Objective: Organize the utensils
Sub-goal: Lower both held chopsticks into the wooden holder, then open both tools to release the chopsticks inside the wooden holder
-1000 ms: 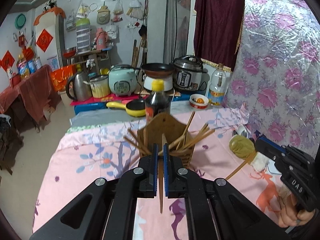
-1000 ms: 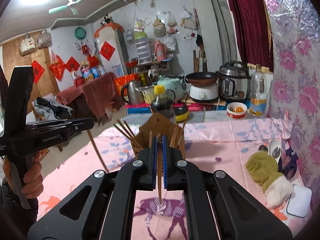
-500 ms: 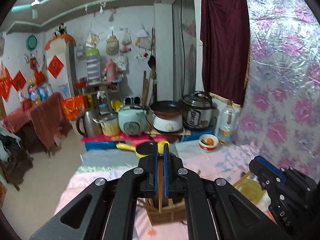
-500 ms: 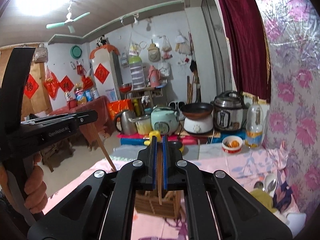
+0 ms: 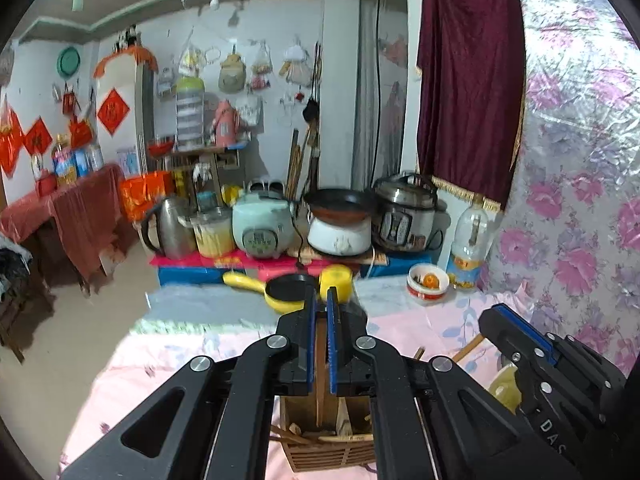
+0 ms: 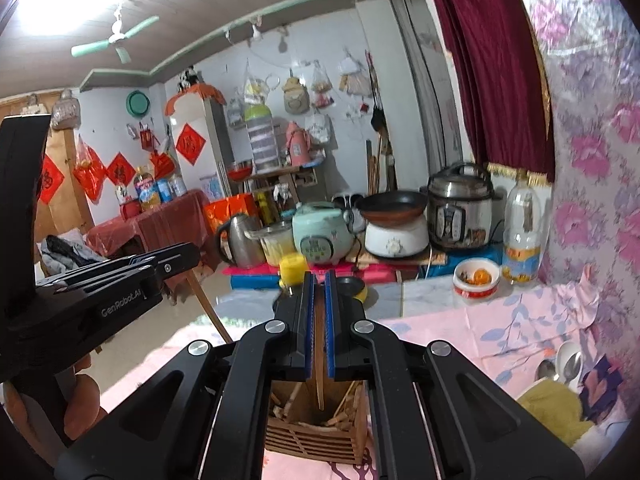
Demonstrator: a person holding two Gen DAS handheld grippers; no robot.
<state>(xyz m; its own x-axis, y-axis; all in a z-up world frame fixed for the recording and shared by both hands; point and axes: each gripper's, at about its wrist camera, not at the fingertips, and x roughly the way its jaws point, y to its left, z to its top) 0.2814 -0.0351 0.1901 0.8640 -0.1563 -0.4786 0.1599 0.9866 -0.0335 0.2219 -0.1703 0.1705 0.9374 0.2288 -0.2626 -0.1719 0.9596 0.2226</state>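
Both grippers are clamped on thin wooden chopsticks above the slatted wooden holder point(image 6: 316, 440) on the pink printed cloth point(image 6: 500, 332). The left gripper point(image 5: 320, 344) pinches one chopstick point(image 5: 320, 400) between blue ridged pads; the right gripper point(image 6: 319, 328) pinches another stick point(image 6: 320, 384), tip among the splayed sticks inside.

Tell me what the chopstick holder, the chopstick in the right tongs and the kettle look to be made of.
Holder: seems unfinished light wood or bamboo; matte tan, slatted front.
Chopstick: probably the same, a thin matte brown stick clamped in the right tongs.
Kettle: likely stainless steel; silvery reflective body, with a dark handle that may be plastic.
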